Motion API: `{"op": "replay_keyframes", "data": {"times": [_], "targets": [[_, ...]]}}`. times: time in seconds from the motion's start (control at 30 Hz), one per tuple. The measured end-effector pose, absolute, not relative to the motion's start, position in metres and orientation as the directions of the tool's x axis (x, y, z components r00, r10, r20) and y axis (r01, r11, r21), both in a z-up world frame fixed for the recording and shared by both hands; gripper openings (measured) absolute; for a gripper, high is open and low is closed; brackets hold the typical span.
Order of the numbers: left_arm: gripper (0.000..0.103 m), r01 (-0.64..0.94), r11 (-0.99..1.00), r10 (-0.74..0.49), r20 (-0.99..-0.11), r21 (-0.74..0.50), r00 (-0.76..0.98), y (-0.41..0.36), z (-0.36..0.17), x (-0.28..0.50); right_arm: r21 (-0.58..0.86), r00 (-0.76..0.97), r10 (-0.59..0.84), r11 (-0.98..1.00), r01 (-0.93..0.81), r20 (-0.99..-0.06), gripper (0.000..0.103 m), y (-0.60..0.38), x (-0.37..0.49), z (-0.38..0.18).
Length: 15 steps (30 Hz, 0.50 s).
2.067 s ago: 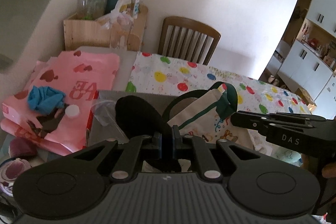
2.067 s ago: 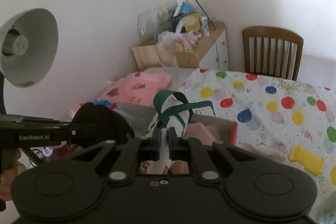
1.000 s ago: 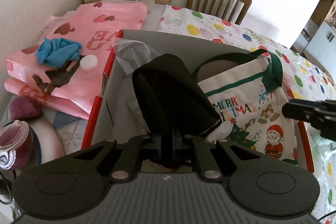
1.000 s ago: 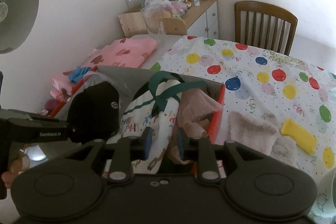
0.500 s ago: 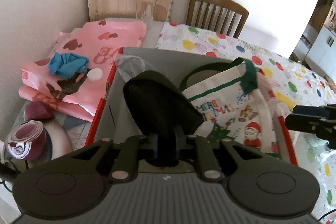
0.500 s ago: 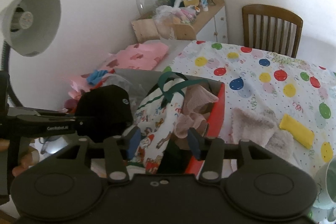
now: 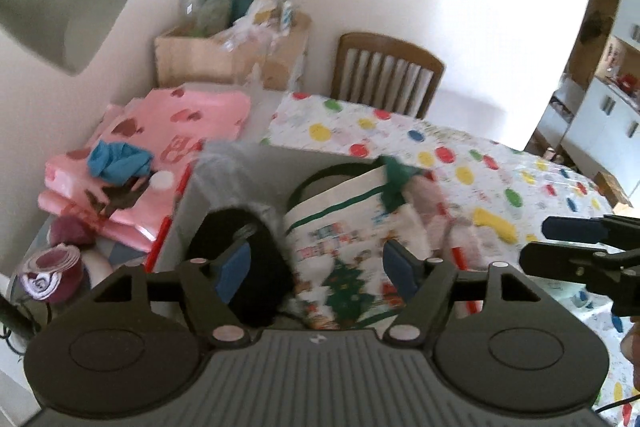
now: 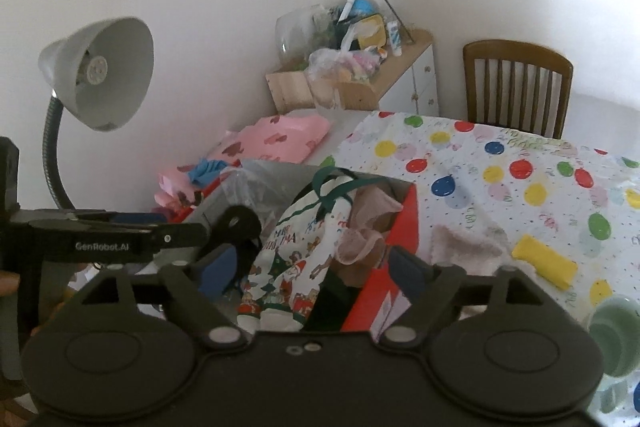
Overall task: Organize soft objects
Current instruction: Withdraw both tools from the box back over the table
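A red-edged cardboard box (image 8: 404, 227) stands on the table and holds a black soft item (image 7: 256, 267), a white Christmas tote bag (image 7: 344, 247) with green handles and a pinkish cloth (image 8: 370, 223). My left gripper (image 7: 316, 267) is open and empty above the box, the black item behind its left finger. My right gripper (image 8: 308, 269) is open and empty over the tote bag (image 8: 296, 251). A beige fuzzy cloth (image 8: 468, 243) and a yellow soft block (image 8: 544, 261) lie on the dotted tablecloth to the right of the box.
A pink bag stack (image 7: 160, 143) with a blue cloth (image 7: 118, 163) lies left of the box. A grey desk lamp (image 8: 100, 83) stands at the left. A wooden chair (image 8: 520, 87) and a cluttered wooden cabinet (image 8: 360, 75) stand behind. A green cup (image 8: 616, 335) sits near right.
My left gripper opened and let go of the black item, which now rests in the box. My right gripper opened wider after letting go of the tote bag. Both grippers pulled back and up.
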<state>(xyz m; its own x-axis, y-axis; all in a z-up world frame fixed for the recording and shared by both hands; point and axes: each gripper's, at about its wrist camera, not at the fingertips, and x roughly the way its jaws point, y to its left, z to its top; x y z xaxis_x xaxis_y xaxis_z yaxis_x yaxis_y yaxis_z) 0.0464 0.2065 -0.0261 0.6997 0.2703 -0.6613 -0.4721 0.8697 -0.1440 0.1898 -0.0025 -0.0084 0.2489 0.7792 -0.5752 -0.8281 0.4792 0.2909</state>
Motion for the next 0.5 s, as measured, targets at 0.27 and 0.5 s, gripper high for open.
{"op": "replay_keyframes", "data": {"times": [0.27, 0.5], "targets": [[0.083, -0.369, 0.914, 0.196, -0.615, -0.167, 0.764, 0.163, -0.01, 0.059, 0.306, 0.297, 0.785, 0.514, -0.801, -0.543, 0.101, -0.042, 0.195, 0.005], [0.092, -0.281, 0.941, 0.113, -0.609, -0.188, 0.785, 0.127, -0.01, 0.076, 0.299, 0.351, 0.775, 0.555, -0.776, -0.525, 0.103, -0.09, 0.203, 0.013]]}}
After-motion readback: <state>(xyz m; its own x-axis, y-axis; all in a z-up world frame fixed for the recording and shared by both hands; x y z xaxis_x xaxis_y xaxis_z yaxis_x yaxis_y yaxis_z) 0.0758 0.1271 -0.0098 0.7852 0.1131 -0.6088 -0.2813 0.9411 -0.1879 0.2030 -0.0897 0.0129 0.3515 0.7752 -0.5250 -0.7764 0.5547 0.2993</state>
